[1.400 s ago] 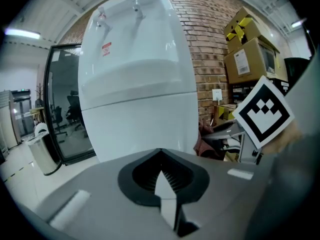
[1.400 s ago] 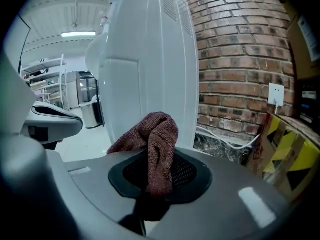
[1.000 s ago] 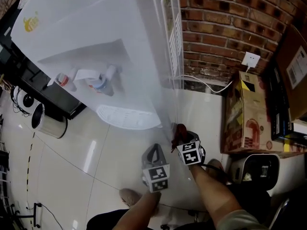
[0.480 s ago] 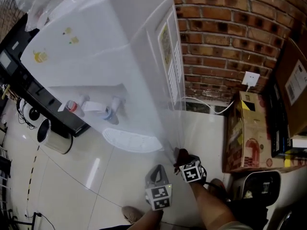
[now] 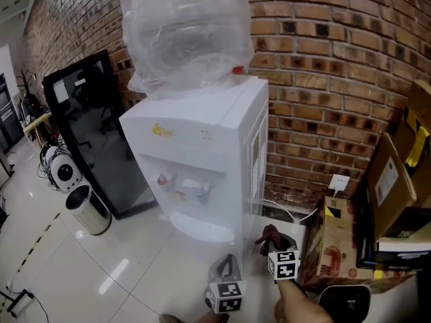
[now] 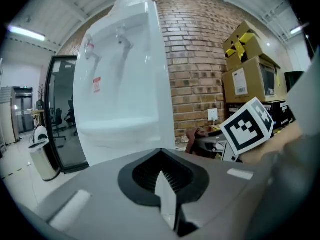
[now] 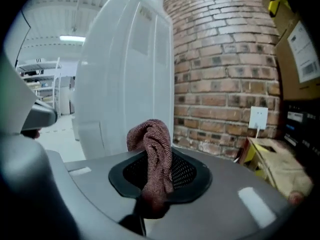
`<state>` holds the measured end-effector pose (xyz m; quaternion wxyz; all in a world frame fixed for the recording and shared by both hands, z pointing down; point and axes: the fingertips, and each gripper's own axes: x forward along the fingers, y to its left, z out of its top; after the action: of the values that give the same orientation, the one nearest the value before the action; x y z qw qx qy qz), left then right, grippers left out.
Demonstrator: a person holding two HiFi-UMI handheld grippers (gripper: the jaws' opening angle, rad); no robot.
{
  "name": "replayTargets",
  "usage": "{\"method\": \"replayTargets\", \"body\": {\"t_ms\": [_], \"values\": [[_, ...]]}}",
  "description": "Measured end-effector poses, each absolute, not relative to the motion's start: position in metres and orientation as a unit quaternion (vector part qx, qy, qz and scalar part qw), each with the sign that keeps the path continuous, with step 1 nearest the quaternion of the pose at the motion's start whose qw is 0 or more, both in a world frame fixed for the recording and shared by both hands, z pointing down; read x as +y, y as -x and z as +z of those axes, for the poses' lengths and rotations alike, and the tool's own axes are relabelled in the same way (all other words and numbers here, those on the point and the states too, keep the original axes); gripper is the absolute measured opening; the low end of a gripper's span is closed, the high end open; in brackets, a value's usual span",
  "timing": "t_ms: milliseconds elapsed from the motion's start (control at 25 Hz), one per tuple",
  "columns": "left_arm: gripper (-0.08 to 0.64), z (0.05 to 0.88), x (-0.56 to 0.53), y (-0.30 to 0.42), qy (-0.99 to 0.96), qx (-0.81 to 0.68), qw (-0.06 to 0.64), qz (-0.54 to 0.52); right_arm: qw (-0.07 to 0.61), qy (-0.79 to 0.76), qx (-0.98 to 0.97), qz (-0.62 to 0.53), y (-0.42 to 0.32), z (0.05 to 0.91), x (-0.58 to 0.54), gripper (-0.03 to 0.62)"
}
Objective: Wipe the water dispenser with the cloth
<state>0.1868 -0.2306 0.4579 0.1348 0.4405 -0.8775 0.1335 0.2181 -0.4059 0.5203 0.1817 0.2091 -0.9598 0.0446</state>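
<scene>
Low before the white dispenser (image 5: 202,147), the left gripper (image 5: 226,261) has its jaws closed on nothing, and just right of it the right gripper (image 5: 275,242) pinches the maroon cloth (image 5: 269,233) near the dispenser's lower side.

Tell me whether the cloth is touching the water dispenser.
Apart. The left gripper view shows brick wall between the cloth and the water dispenser; the right gripper holds the cloth off its side.

office back corner, brick wall (image 5: 323,79), water dispenser (image 5: 222,133), stacked cardboard boxes (image 5: 389,180), glossy tiled floor (image 5: 81,268)
</scene>
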Motion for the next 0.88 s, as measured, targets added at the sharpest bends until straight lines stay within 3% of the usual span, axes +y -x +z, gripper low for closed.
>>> {"method": "replayTargets", "body": {"t_ms": [120, 480, 680, 880], "values": [[0.0, 0.402, -0.229, -0.185, -0.438, -0.886, 0.1, 0.119, 0.092, -0.216, -0.971, 0.054, -0.223, 0.448, -0.422, 0.089], [0.0, 0.267, -0.23, -0.178, -0.434, -0.897, 0.008, 0.084, -0.04, -0.105, -0.989, -0.093, -0.213, 0.227, -0.405, 0.091], [0.0, 0.188, -0.226, -0.176, -0.426, -0.903, -0.042, 0.04, -0.136, -0.07, -0.982, -0.113, -0.219, 0.101, -0.38, 0.092], [0.0, 0.129, -0.226, -0.174, -0.416, -0.906, -0.078, 0.024, -0.175, -0.042, -0.973, -0.147, -0.202, 0.014, -0.359, 0.094]]}}
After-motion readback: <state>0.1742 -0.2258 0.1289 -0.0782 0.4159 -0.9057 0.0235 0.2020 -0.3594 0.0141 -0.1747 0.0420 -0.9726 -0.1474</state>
